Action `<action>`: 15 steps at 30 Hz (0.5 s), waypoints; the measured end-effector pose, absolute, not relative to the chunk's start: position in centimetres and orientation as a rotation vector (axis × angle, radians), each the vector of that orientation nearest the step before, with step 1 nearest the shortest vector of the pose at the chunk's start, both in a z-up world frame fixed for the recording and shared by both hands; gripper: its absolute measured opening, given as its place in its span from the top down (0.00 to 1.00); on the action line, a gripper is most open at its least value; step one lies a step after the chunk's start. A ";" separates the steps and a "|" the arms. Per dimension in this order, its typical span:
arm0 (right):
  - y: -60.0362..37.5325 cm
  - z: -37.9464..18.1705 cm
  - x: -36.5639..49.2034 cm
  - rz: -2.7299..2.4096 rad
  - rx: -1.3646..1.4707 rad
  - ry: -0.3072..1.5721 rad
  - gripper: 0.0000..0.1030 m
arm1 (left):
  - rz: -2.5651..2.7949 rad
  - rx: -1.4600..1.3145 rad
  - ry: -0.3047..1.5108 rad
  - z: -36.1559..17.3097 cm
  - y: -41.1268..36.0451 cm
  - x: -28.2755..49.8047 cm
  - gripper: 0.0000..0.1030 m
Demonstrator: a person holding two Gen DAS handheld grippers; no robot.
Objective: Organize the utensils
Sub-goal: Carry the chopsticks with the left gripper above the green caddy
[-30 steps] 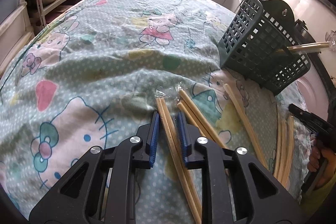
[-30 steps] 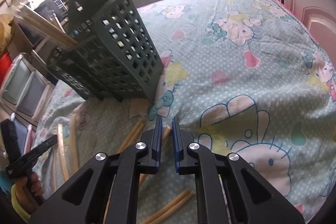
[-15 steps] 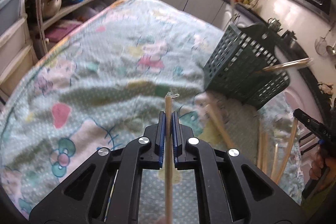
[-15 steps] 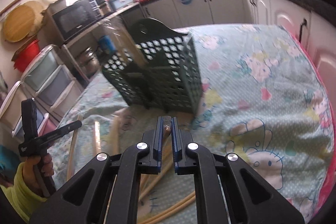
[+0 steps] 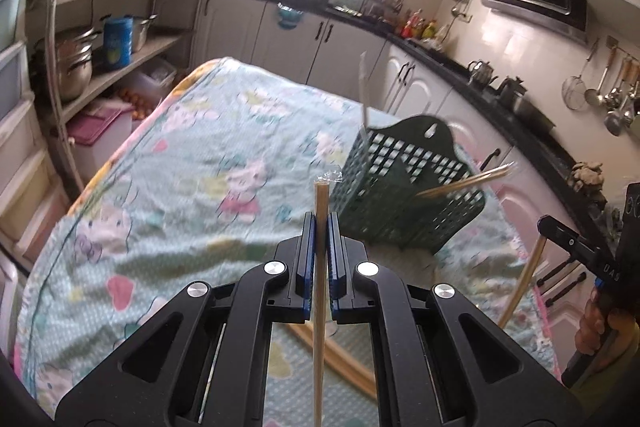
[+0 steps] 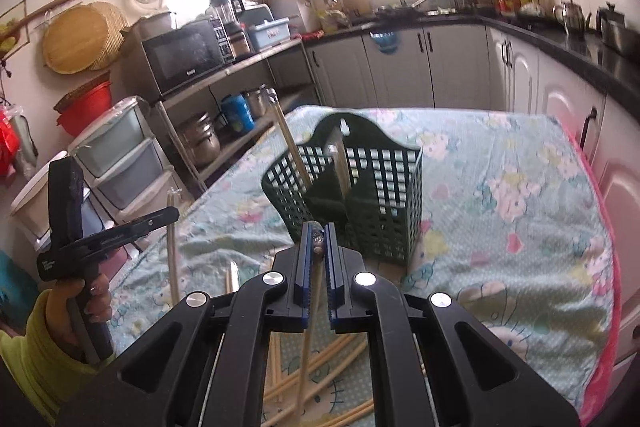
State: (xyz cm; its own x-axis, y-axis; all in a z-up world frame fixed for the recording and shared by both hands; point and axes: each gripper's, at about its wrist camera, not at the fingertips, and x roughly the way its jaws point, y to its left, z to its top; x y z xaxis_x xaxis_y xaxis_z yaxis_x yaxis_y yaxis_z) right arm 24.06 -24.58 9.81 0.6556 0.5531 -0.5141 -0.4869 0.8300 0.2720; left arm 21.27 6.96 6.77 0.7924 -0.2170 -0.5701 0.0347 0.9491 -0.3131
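Both grippers are lifting higher than before: left gripper [image 5: 319, 227] jaws are clamping 1 chopstick [image 5: 319, 291], right gripper [image 6: 319, 239] jaws another [image 6: 309, 327], facing the green basket [image 6: 376, 203] on the worktop [image 6: 500, 227]. Long overhang is risking snagging its rim.

We see matt black plastic on the left gripper [image 5: 321, 227], with ribbed blue pads [image 5: 308, 259]. The chopstick [image 5: 320, 291] is pale smooth wood, clear film at twelve o'clock. At two o'clock, the holder [image 5: 404, 195] is dark green plastic lattice on soft printed cloth [image 5: 180, 187].
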 end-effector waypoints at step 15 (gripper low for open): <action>-26.8 14.1 24.2 0.533 0.131 0.493 0.94 | -0.223 -0.221 0.488 14.6 2.5 23.7 0.99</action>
State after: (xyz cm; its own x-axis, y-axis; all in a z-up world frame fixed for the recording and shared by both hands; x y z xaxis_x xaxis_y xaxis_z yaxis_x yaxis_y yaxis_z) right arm 24.19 -26.82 14.15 0.7481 0.5165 -0.4166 -0.4549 0.8562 0.2448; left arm 23.75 2.47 14.64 0.8601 -0.2632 -0.4370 0.1582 0.9520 -0.2620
